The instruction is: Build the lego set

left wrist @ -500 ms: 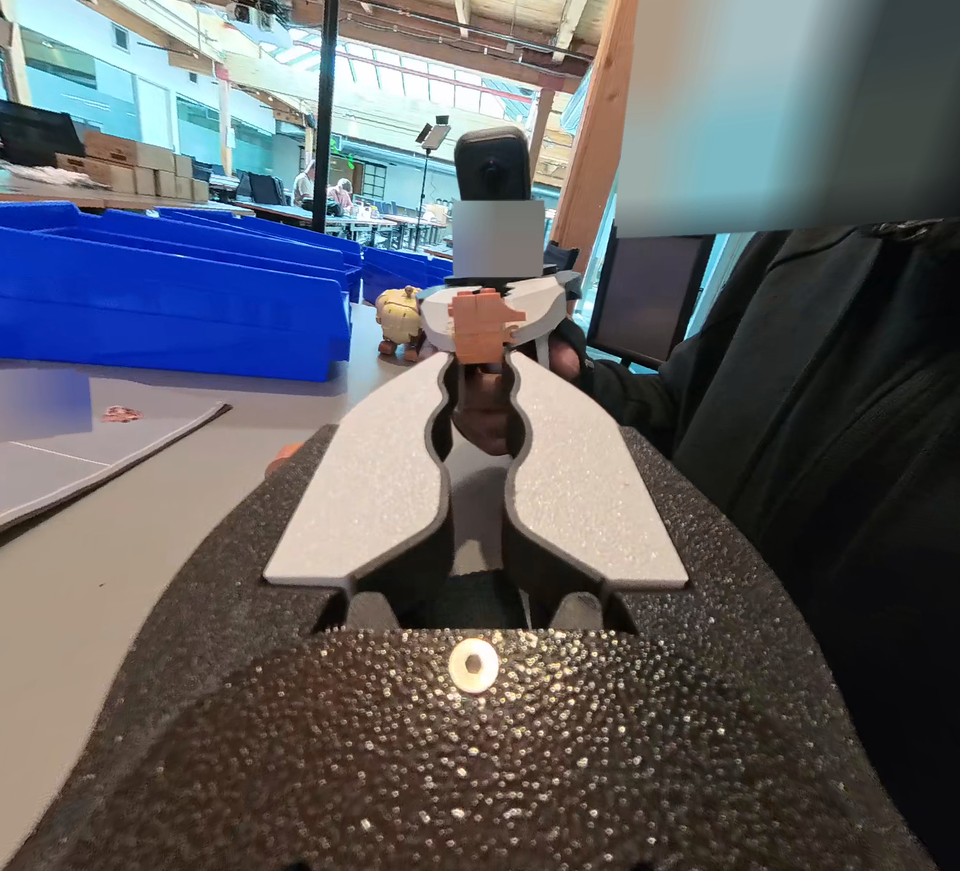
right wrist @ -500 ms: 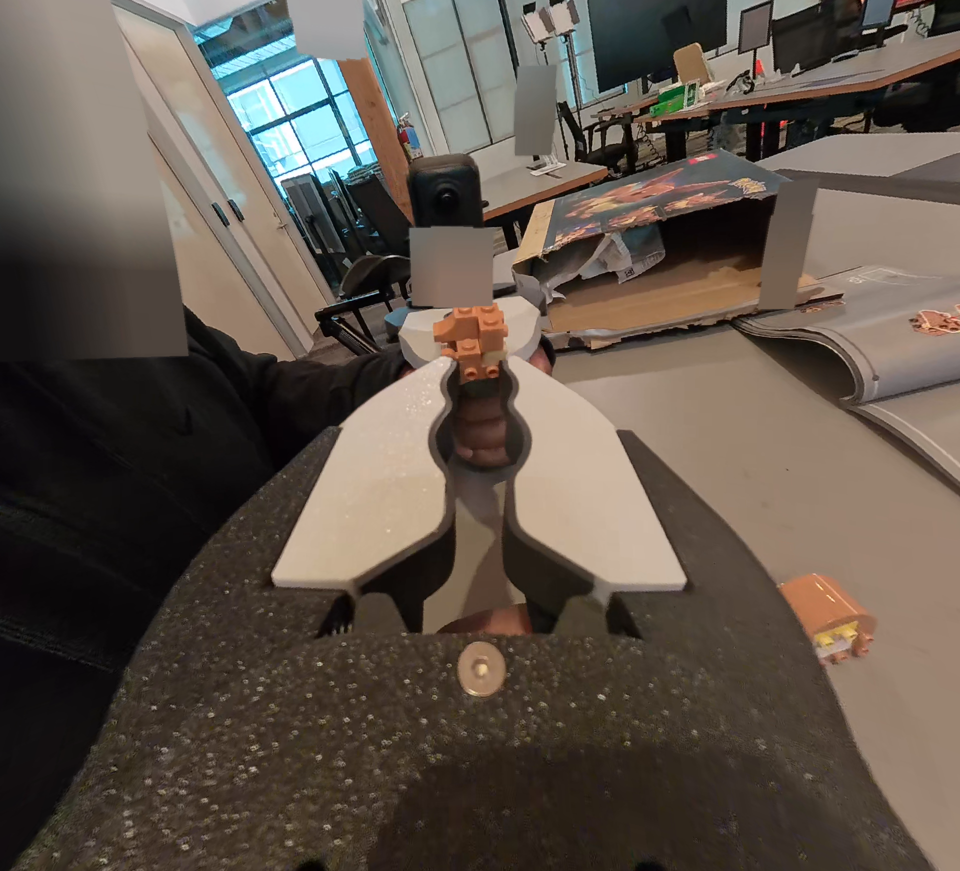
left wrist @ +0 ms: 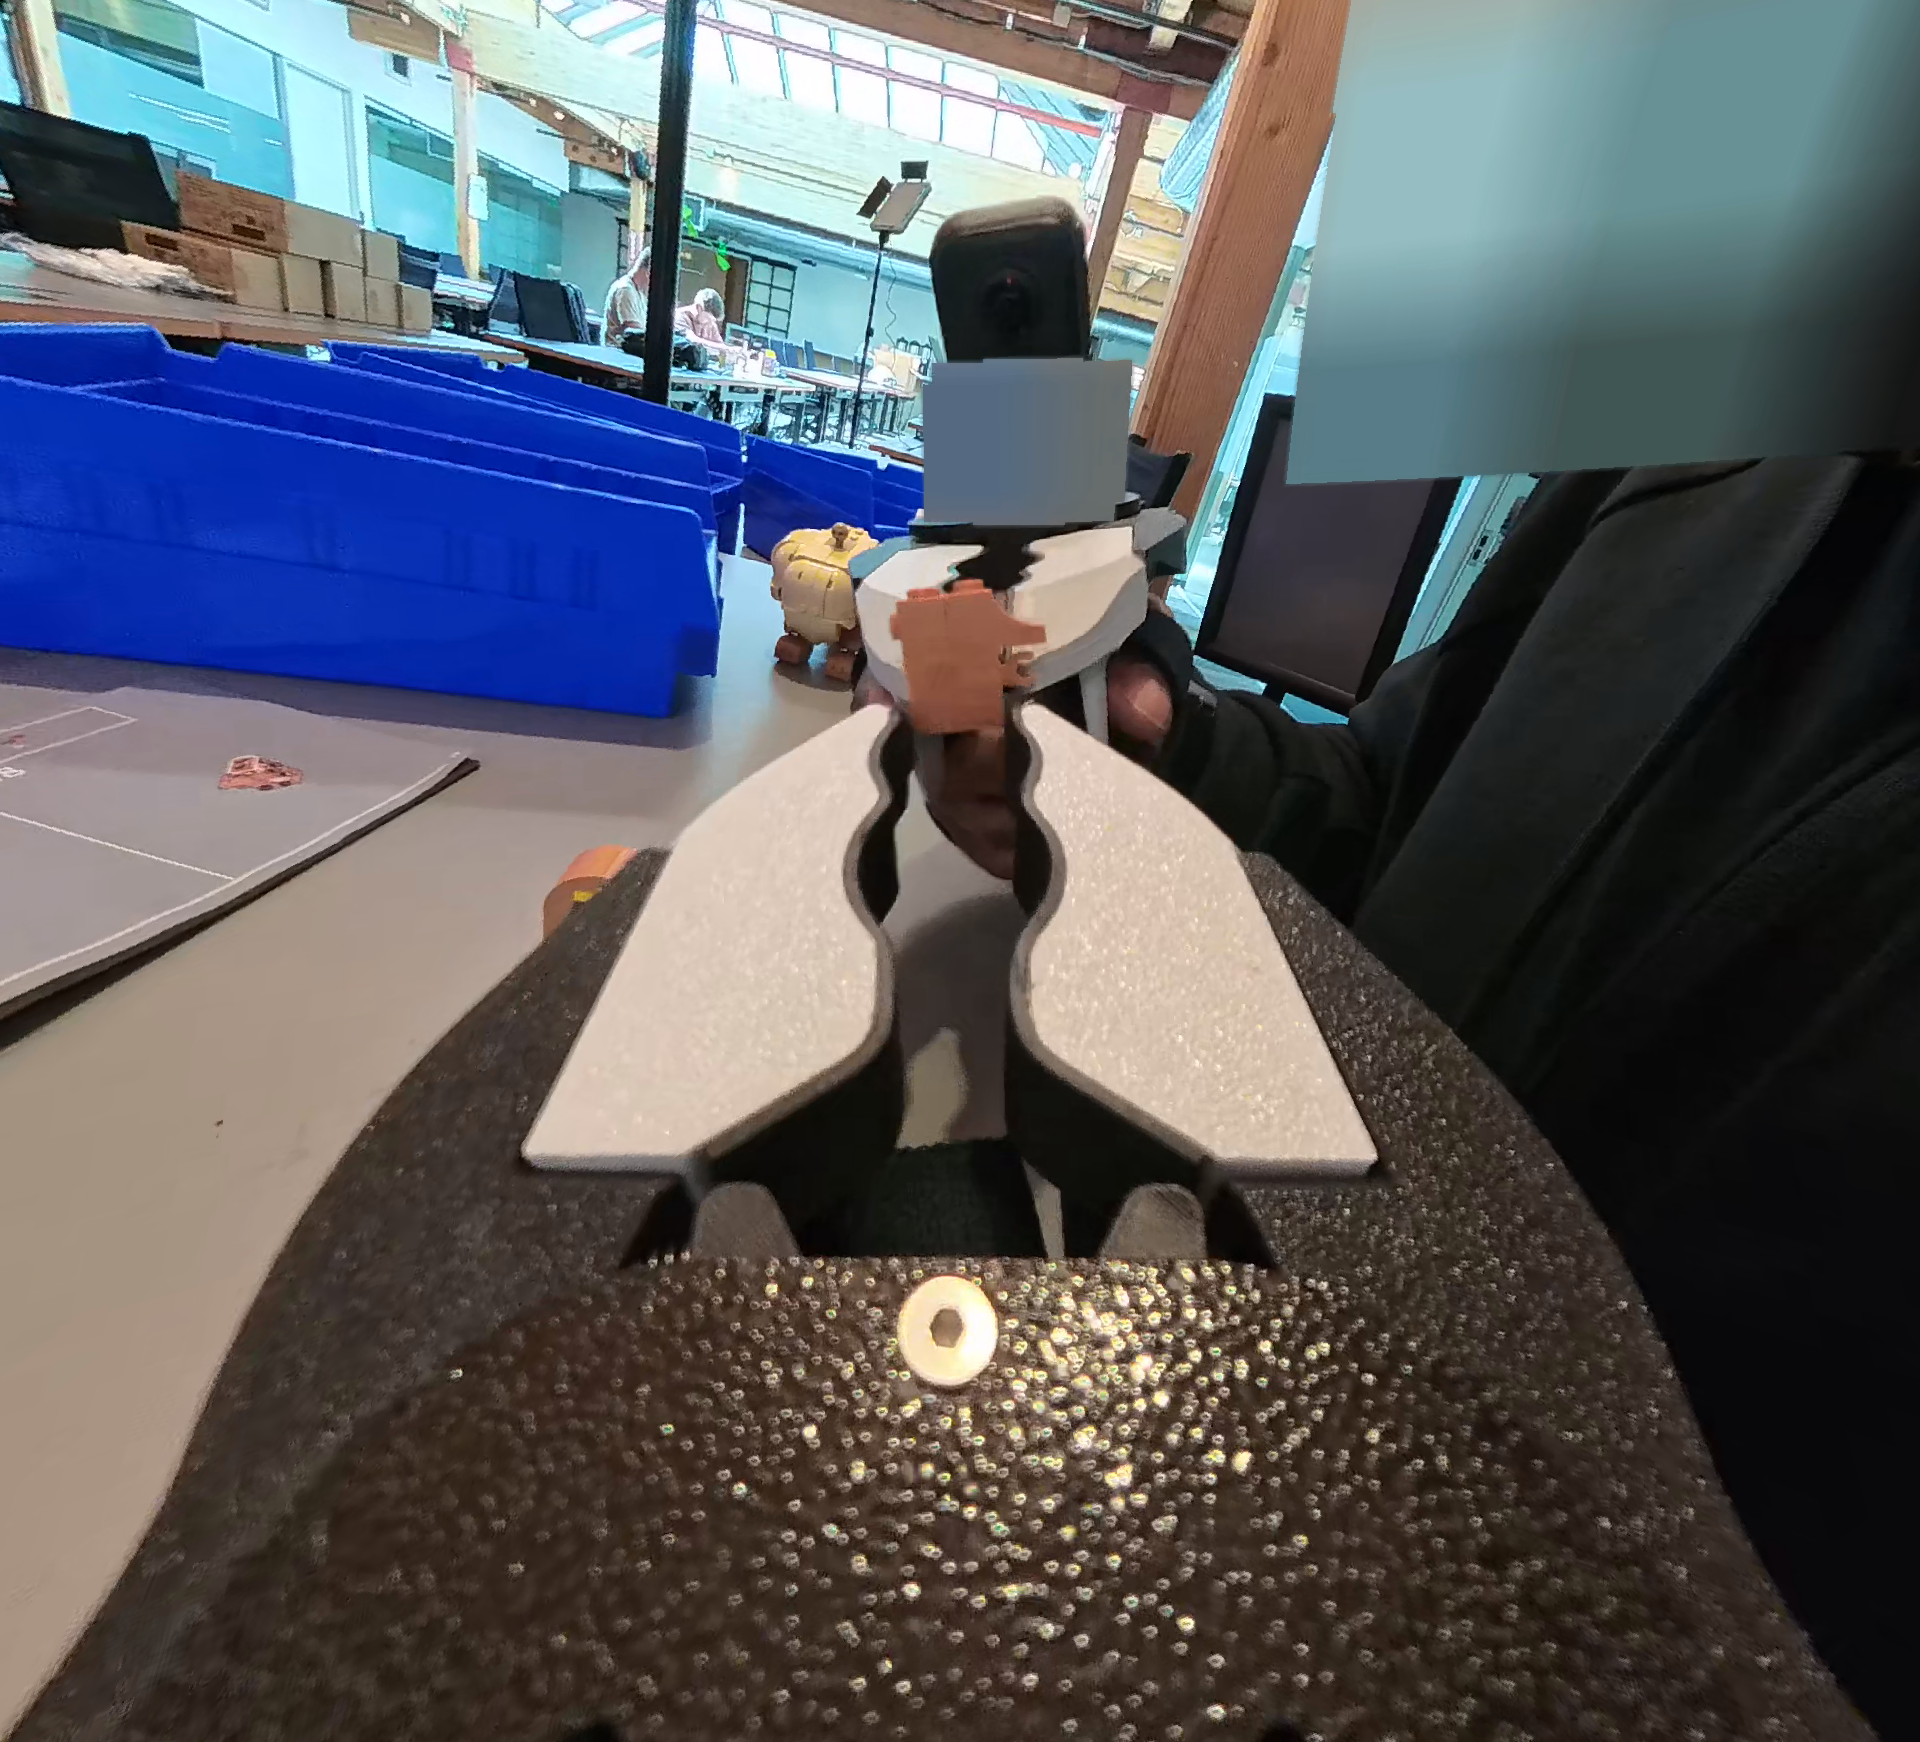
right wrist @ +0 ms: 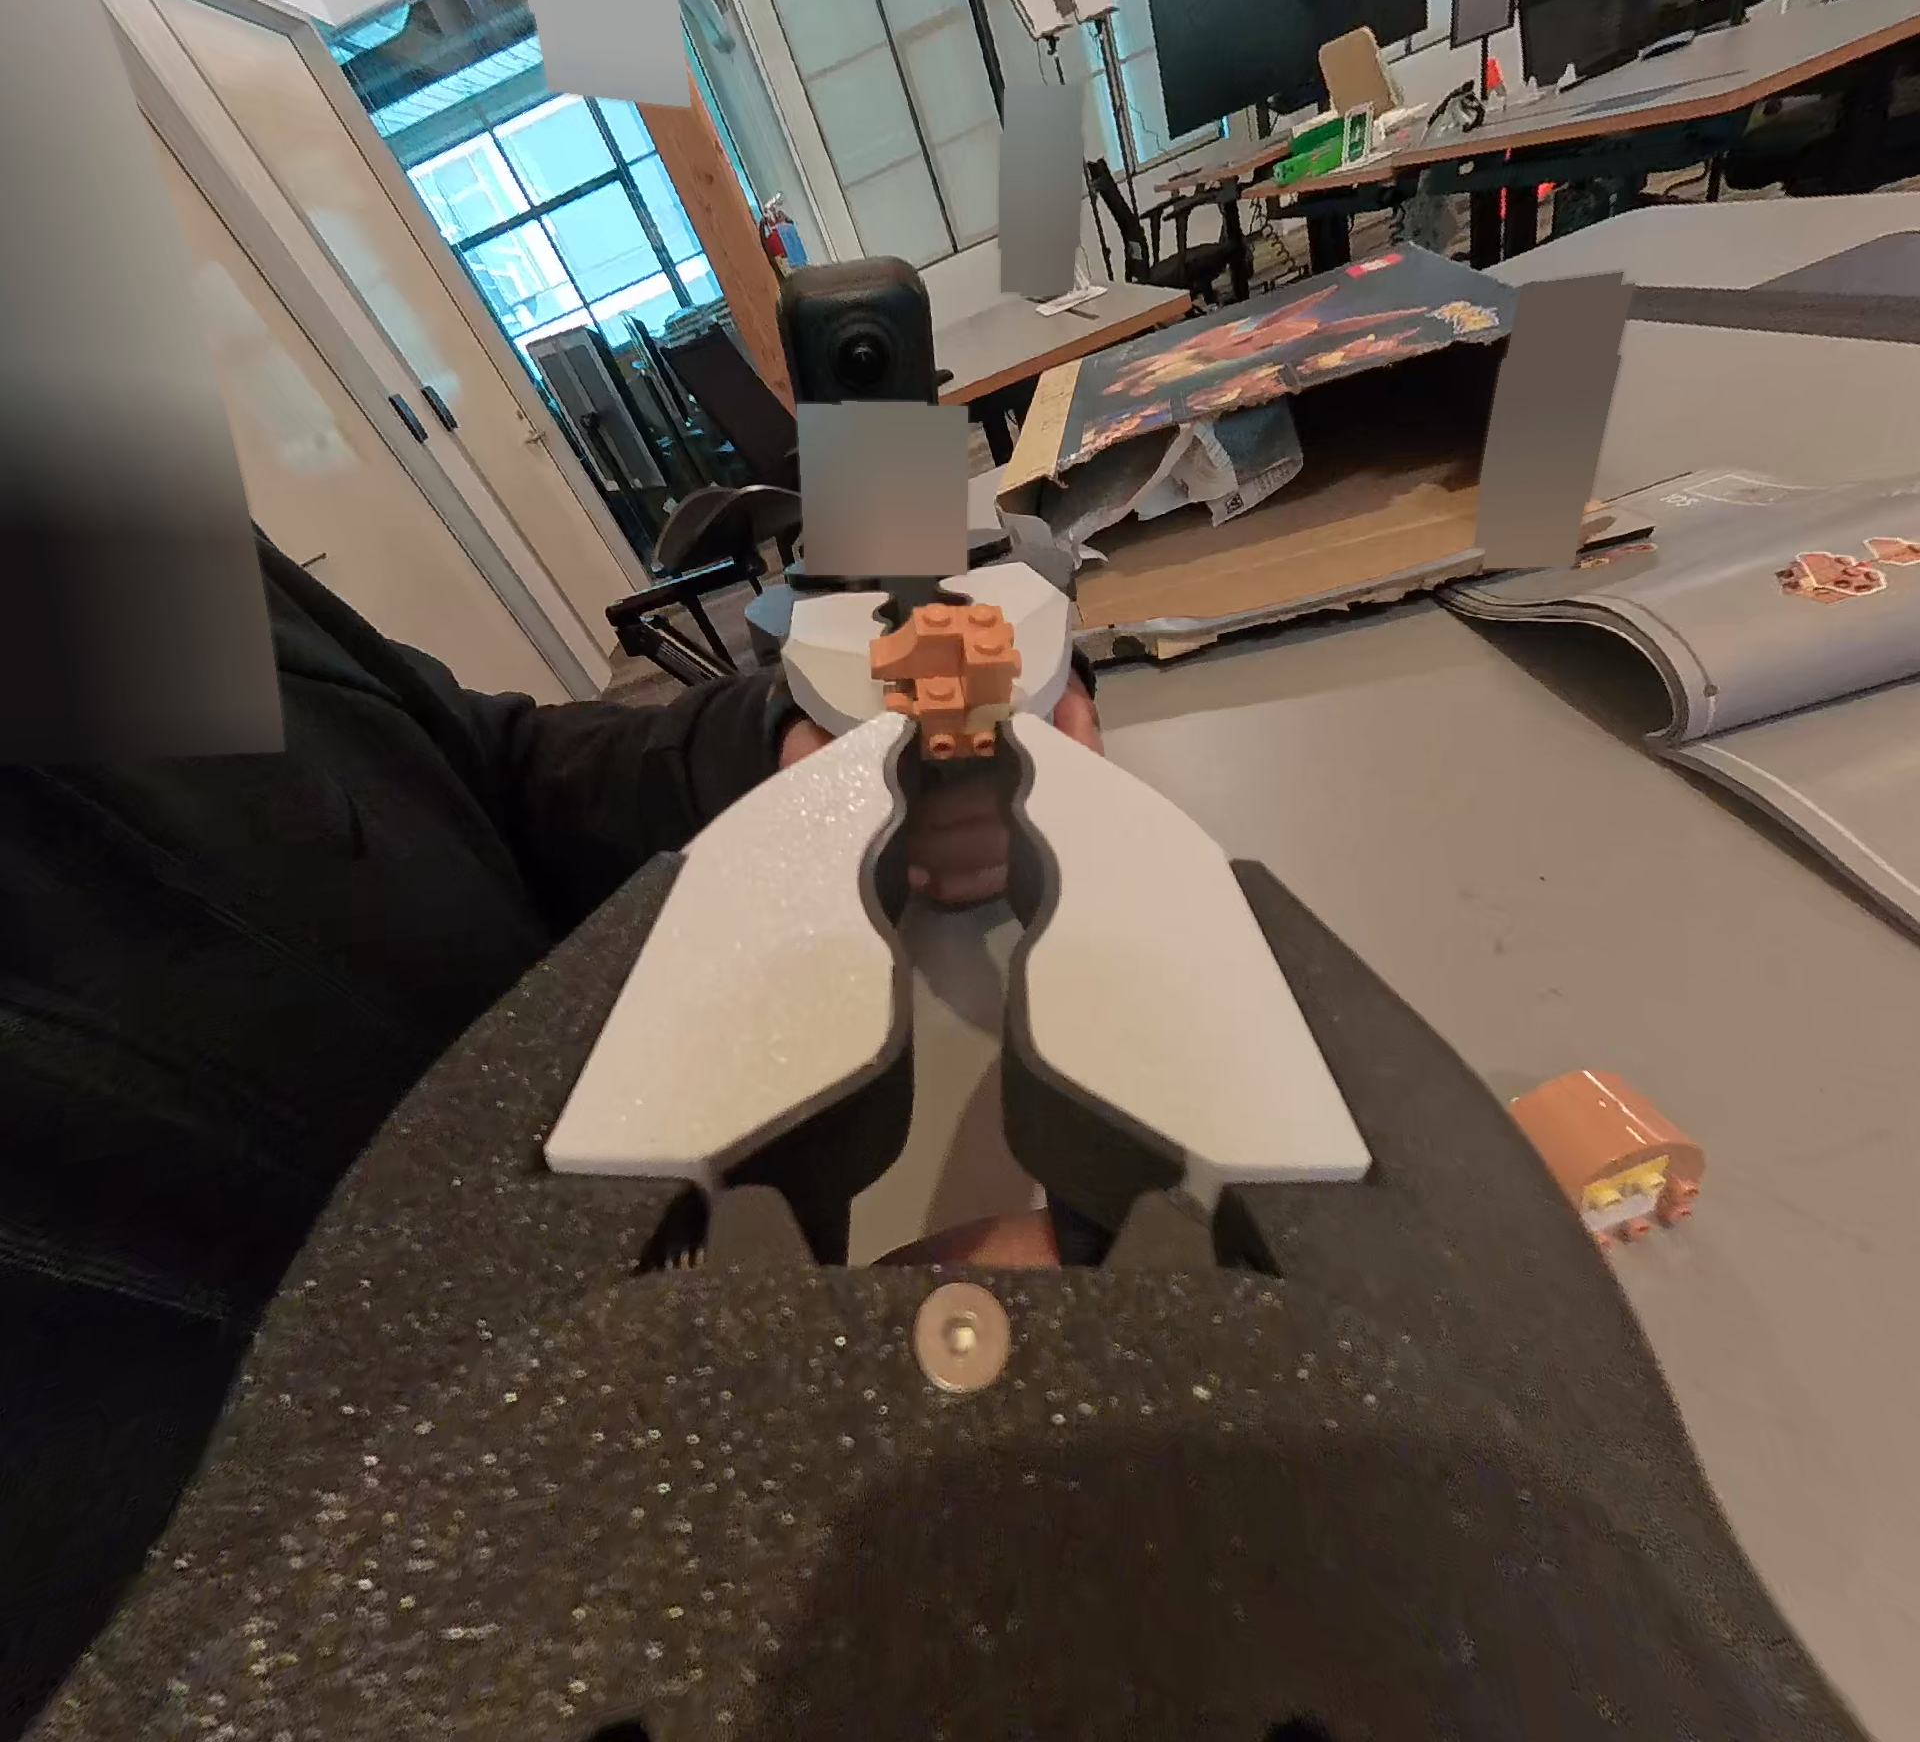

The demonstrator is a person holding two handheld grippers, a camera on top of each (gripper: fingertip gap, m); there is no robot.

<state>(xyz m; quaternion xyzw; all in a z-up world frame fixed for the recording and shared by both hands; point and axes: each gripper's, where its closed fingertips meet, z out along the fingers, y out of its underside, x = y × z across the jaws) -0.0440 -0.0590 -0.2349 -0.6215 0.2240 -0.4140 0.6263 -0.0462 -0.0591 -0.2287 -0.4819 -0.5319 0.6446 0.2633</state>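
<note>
My two grippers face each other tip to tip above the grey table (left wrist: 260, 1121). Between them is a small orange brick assembly (left wrist: 951, 669). My left gripper (left wrist: 956, 728) is shut on its near end in the left wrist view, with the right gripper (left wrist: 1003, 596) just behind it. In the right wrist view my right gripper (right wrist: 956, 742) is shut on the studded end of the same orange brick assembly (right wrist: 945, 653), and the left gripper (right wrist: 925, 622) grips its far side. A hand shows behind each far gripper.
Blue bins (left wrist: 312, 529) line the table's far left, with a yellow brick figure (left wrist: 816, 586) beside them and a booklet (left wrist: 156, 819). A brown rounded brick piece (right wrist: 1600, 1147) lies on the table at the right. A torn cardboard box (right wrist: 1299, 487) and an open booklet (right wrist: 1766, 643) lie beyond. Left and right tips are no more than a few centimetres apart.
Almost nothing has moved. Both grippers keep their hold on the orange brick assembly, which sits a touch to the left in the left wrist view.
</note>
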